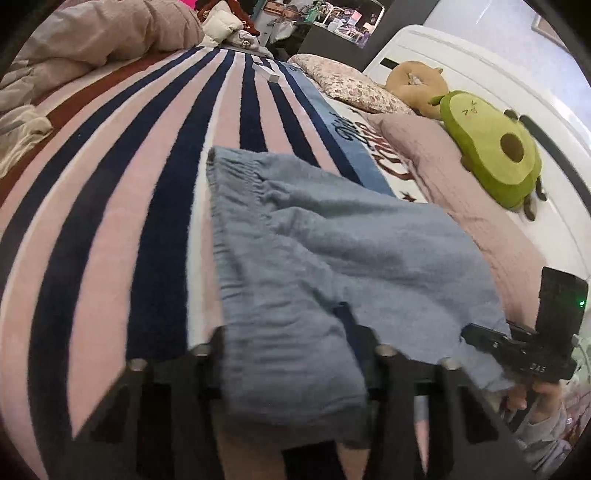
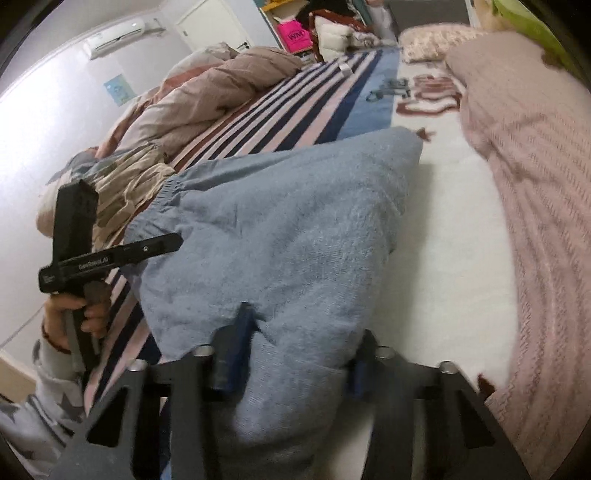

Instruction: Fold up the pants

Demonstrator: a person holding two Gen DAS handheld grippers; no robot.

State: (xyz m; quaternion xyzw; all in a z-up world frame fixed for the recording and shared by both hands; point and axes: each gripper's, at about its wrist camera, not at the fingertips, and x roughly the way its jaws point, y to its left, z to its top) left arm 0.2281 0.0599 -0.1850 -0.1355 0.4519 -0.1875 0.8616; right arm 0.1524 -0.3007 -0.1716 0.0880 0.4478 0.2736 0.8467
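Note:
Light blue pants [image 1: 332, 251] lie on the striped blanket [image 1: 122, 184], elastic waistband at the far left end. In the left wrist view my left gripper [image 1: 288, 343] has pants fabric bunched between its fingers and looks shut on it. In the right wrist view the pants [image 2: 288, 229] drape toward the camera, and my right gripper [image 2: 299, 339] holds a fold of them between its blue-padded fingers [image 2: 240, 332]. The right gripper also shows at the left view's right edge [image 1: 517, 347]. The left gripper shows at the right view's left side [image 2: 110, 254].
A bed with a pink and navy striped blanket. A crumpled beige duvet [image 1: 110, 33] lies at the far left. Pink pillows [image 1: 461, 177], an avocado plush [image 1: 491, 147] and a brown plush [image 1: 413, 81] sit by the white headboard [image 1: 480, 66]. A pink knit pillow [image 2: 535, 184] lies on the right.

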